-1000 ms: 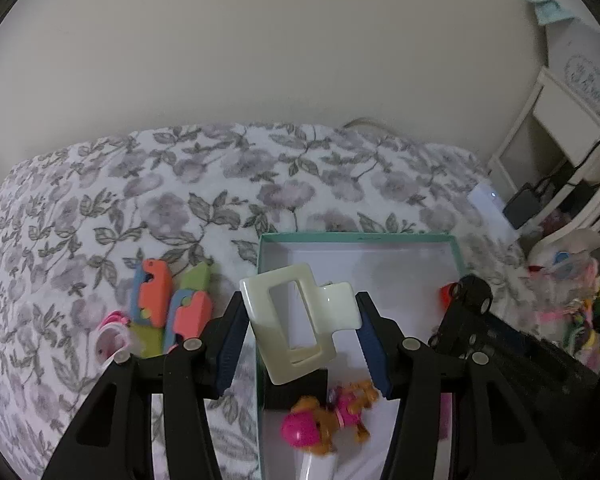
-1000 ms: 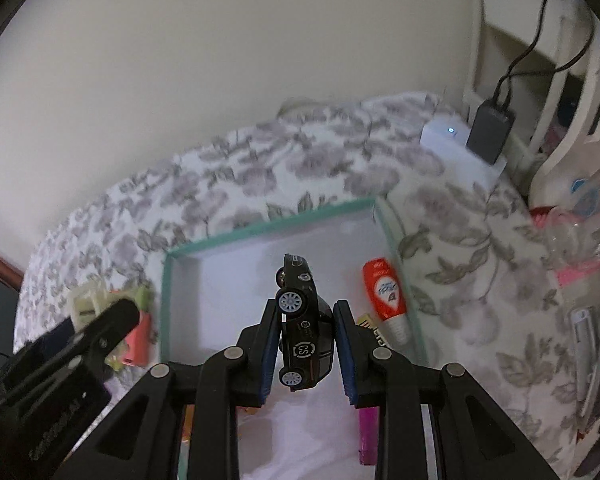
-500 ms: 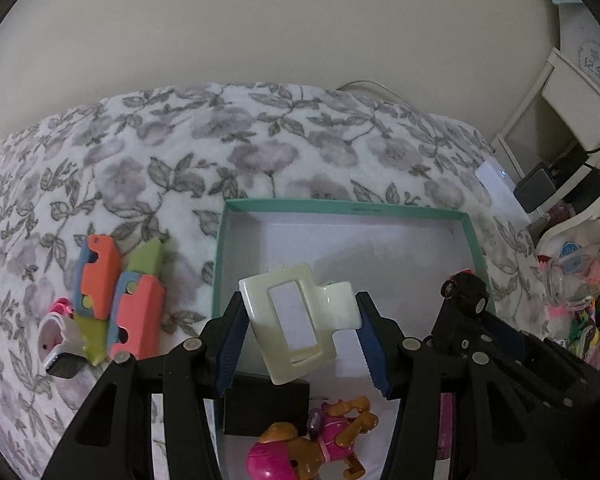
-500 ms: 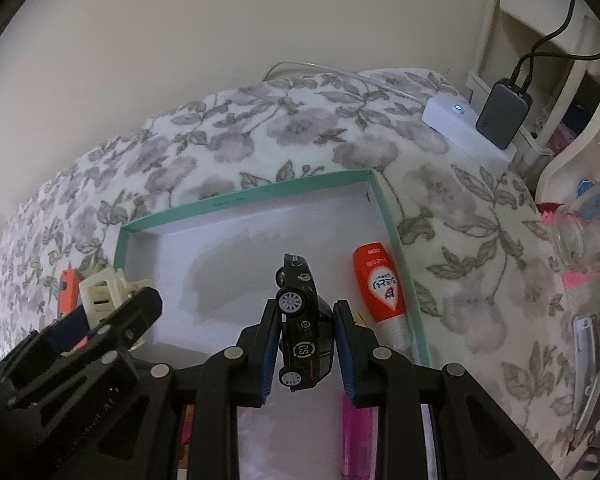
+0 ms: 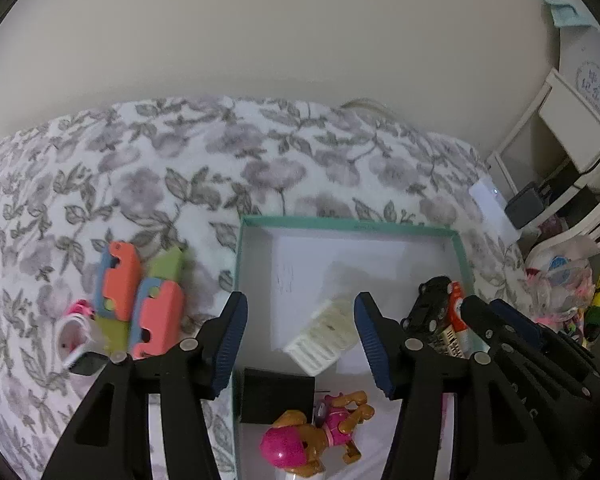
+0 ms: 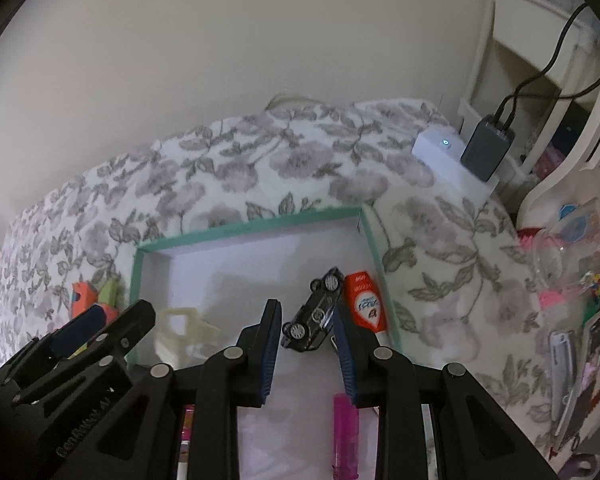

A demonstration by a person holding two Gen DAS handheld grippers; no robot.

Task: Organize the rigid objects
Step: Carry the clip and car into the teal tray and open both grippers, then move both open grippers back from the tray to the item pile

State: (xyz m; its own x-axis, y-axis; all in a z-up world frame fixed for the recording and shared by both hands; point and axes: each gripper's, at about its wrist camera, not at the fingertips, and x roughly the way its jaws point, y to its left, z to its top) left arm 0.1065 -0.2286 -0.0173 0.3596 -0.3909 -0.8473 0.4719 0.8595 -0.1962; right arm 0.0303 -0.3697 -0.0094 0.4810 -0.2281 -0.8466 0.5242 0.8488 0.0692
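Nothing legible. Blurred white lettering on the red-capped tube [image 6: 365, 302] beside the black toy car [image 6: 314, 312]; embossed text on the black left gripper [image 6: 82, 426] unreadable.

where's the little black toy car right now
The black toy car lies on its side in the teal-rimmed box, at its right side against the orange tube, just ahead of the open right tool.
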